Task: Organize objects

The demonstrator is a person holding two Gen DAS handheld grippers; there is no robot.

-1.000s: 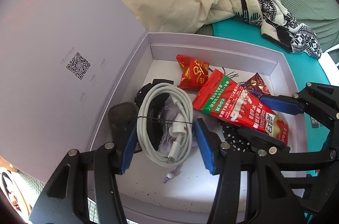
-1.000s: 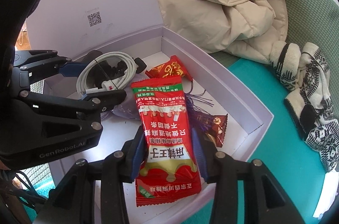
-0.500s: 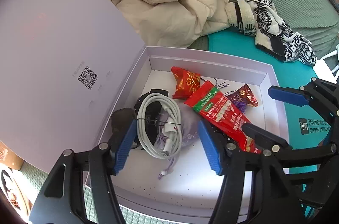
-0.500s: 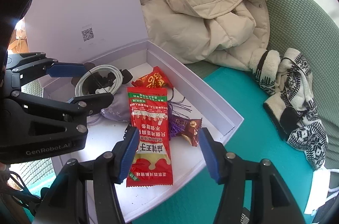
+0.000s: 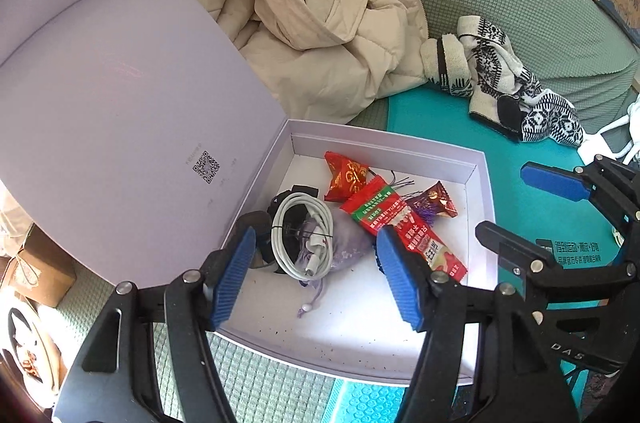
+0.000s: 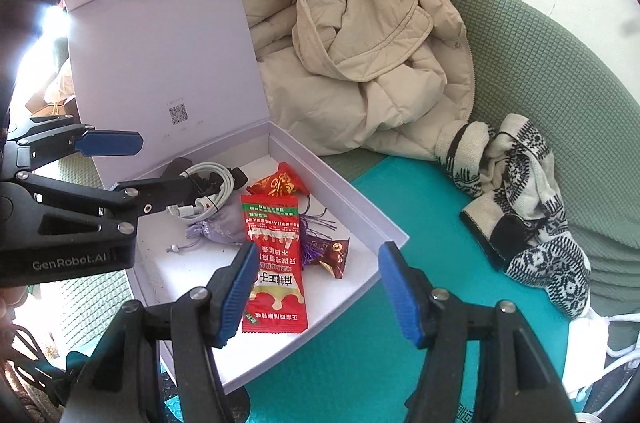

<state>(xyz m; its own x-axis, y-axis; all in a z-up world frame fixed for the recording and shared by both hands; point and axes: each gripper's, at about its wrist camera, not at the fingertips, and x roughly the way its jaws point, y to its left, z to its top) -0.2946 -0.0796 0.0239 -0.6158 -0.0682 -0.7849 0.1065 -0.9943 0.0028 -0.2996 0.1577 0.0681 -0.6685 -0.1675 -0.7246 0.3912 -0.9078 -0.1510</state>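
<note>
Right wrist view: right claw (image 6: 316,287) opening, empty, above the snack packet (image 6: 276,263) at lower centre; left claw (image 5: 316,275) gapes empty over the white cable (image 5: 300,235).

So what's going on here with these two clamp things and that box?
A person is tidying small things into an open lavender box on a couch, with a hand-held gripper in each hand. The left gripper hangs over a coiled white cable, its jaws apart and holding nothing. The right gripper hangs over a long red snack packet, and its jaws are opening. Both items lie loose in the box.
</note>
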